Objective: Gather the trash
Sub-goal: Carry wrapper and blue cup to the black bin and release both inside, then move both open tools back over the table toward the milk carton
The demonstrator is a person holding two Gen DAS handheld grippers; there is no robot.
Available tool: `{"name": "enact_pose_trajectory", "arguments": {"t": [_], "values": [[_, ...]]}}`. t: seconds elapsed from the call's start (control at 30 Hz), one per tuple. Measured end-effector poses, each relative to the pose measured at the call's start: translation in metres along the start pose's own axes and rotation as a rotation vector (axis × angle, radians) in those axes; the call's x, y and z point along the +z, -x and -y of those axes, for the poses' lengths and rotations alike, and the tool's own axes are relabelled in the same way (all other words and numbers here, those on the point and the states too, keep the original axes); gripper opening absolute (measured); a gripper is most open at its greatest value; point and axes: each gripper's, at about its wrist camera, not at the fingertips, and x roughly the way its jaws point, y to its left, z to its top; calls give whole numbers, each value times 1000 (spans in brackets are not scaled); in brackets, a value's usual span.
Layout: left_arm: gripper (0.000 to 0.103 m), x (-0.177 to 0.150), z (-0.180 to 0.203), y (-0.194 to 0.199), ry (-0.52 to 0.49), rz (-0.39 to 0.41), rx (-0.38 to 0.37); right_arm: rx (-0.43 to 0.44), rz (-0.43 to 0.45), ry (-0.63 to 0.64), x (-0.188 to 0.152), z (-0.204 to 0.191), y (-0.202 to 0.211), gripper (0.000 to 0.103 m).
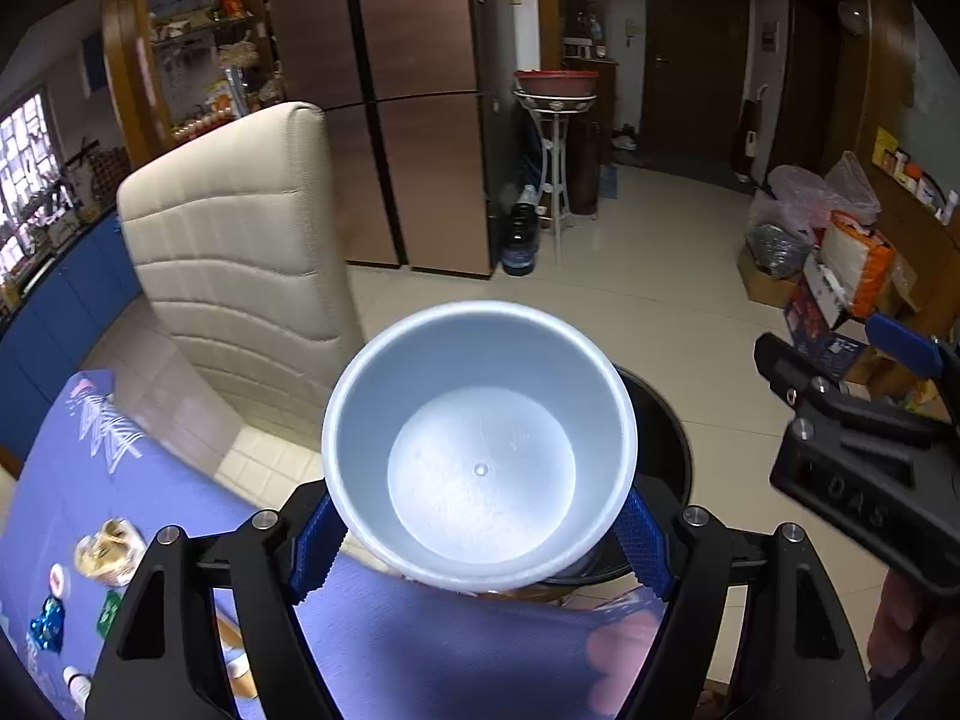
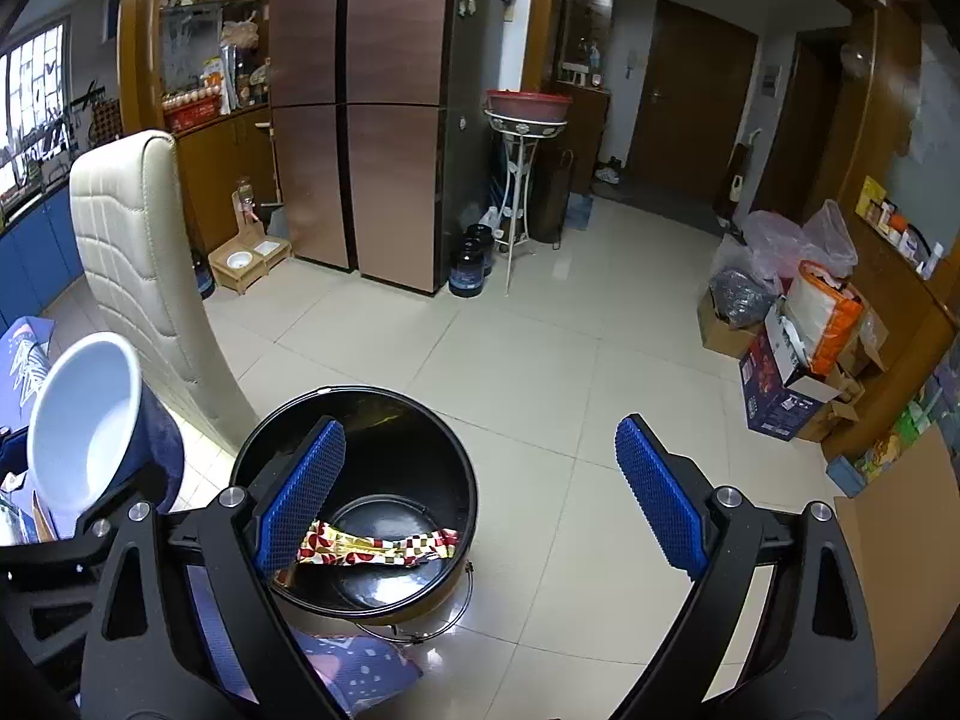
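A cup (image 1: 480, 456), white inside and dark blue outside, is held between the blue pads of my left gripper (image 1: 480, 540), its mouth facing the camera. It hangs over the table's edge, partly above the black bin (image 1: 666, 438) on the floor. The right wrist view shows the same cup (image 2: 84, 420) at the far left. My right gripper (image 2: 477, 438) stands wide open with nothing between its fingers, above the bin (image 2: 420, 414). A red, yellow and white patterned wrapper (image 2: 378, 546) lies in the bin's bottom. The right gripper (image 1: 840, 414) also shows at the right of the left wrist view.
The table with a purple cloth (image 1: 120, 480) carries a crumpled gold wrapper (image 1: 108, 549), a blue foil piece (image 1: 47, 624) and other small litter. A cream chair (image 1: 240, 240) stands beside the table. Boxes and bags (image 2: 798, 324) are piled against the right wall.
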Motion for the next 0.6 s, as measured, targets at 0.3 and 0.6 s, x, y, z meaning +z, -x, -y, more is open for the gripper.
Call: {"name": "enact_pose_trajectory", "arguments": {"t": [0.3,0.6], "values": [[90,6,10,-3,6,16,-29,-22,3,-30,-4,13,3,91],[91,-4,-9,12,44,14,22,24,0,-7,-6,-5,15,91]]}}
